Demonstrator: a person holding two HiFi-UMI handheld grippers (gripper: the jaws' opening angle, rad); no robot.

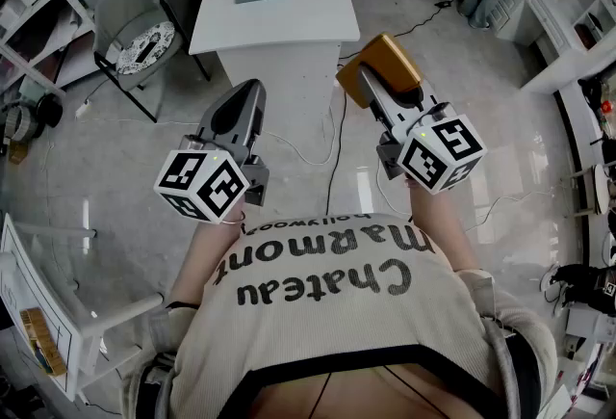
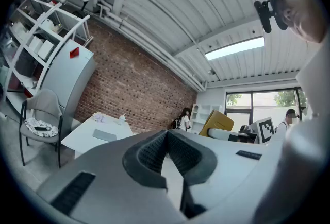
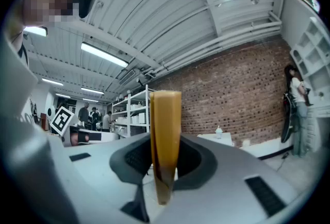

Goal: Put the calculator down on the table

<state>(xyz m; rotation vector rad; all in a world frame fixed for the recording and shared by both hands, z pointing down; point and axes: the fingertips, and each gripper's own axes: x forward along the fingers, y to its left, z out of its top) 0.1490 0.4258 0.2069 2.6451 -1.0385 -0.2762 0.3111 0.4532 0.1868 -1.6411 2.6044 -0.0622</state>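
The right gripper (image 1: 373, 91) is clamped on the yellow calculator (image 1: 383, 64), which is held in the air near the white worktop (image 1: 289, 27) (no keys can be made out, only its edge and plain face). The left gripper (image 1: 243, 97) is closed with nothing between its jaws.

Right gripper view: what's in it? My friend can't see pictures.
The right gripper is clamped on a thin yellow calculator, seen edge-on and upright between its jaws. Behind stand a brick wall and white shelves.
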